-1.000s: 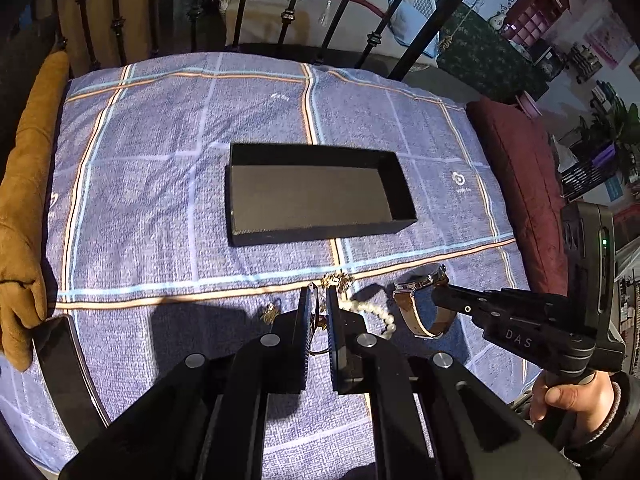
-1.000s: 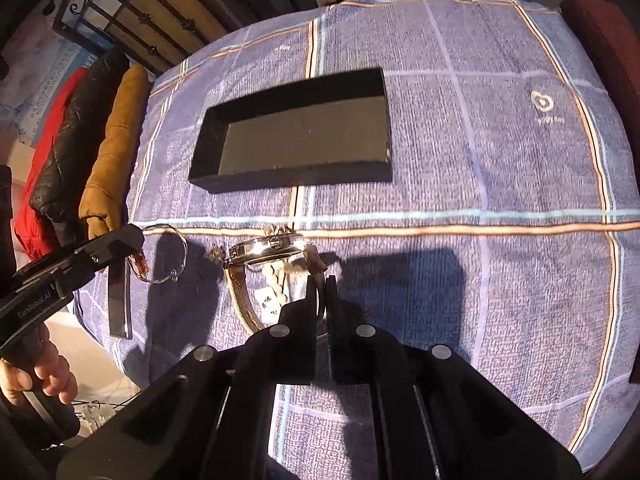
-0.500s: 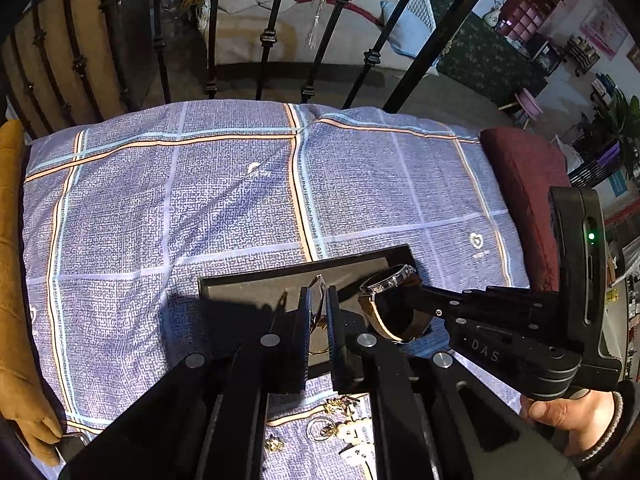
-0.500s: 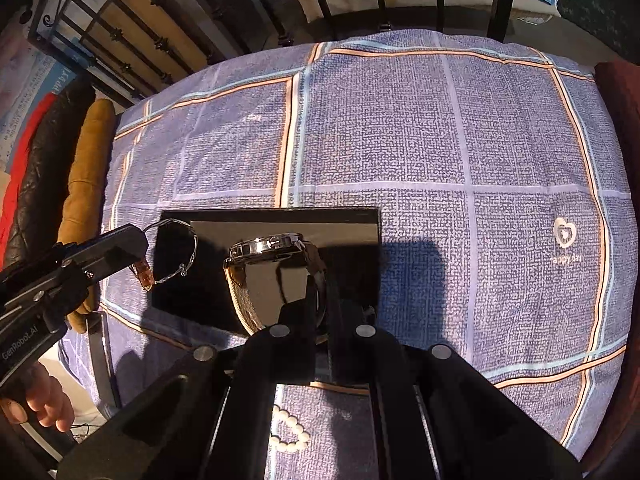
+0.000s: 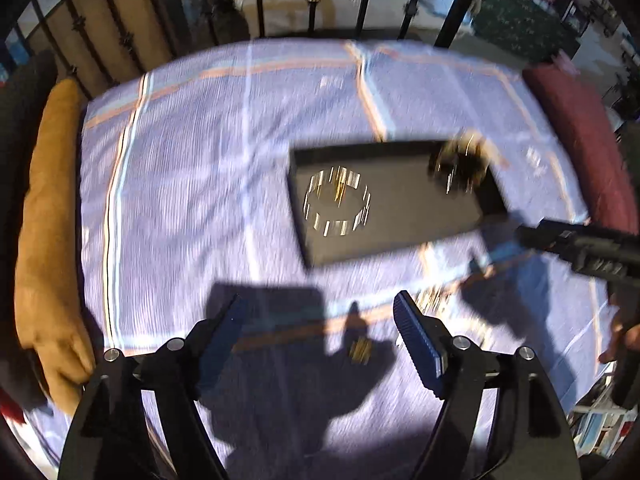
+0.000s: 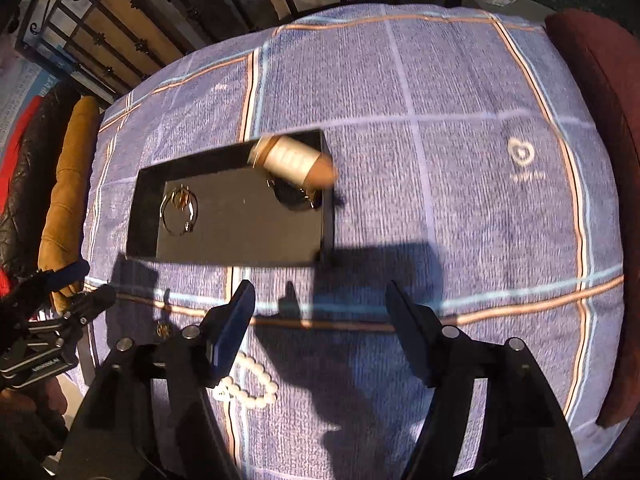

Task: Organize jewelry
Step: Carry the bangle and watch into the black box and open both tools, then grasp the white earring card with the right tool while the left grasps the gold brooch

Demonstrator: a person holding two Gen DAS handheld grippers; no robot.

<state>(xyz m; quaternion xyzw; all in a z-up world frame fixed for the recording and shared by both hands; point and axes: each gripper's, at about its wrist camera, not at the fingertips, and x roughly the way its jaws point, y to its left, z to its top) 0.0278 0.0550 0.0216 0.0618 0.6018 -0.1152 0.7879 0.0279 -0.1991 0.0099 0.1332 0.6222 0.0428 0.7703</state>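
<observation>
Now both claws are empty: half a second ago the left claw (image 5: pixel 316 320) was pinched on a thin bangle (image 6: pixel 180 210) and the right claw (image 6: pixel 318 304) on a watch (image 6: pixel 294 160), both held over the black box (image 6: pixel 148 216). Each claw now stands spread wide with nothing between its fingers, back on the near side of the box over the checked cloth (image 6: pixel 460 92).

The bangle lies flat on the box floor at its left end. The watch is at the box's right far corner, blurred, seemingly on or against the rim; whether it has settled inside I cannot tell. So two pieces look delivered, and the job moves to what is left outside.

That leftover jewelry sits on the cloth on the near side of the box: a pearl bracelet (image 6: pixel 250 384) just under the right claw's left finger, and a small gold piece (image 5: pixel 360 350) between the left claw's fingers, slightly nearer the camera than their tips.
</observation>
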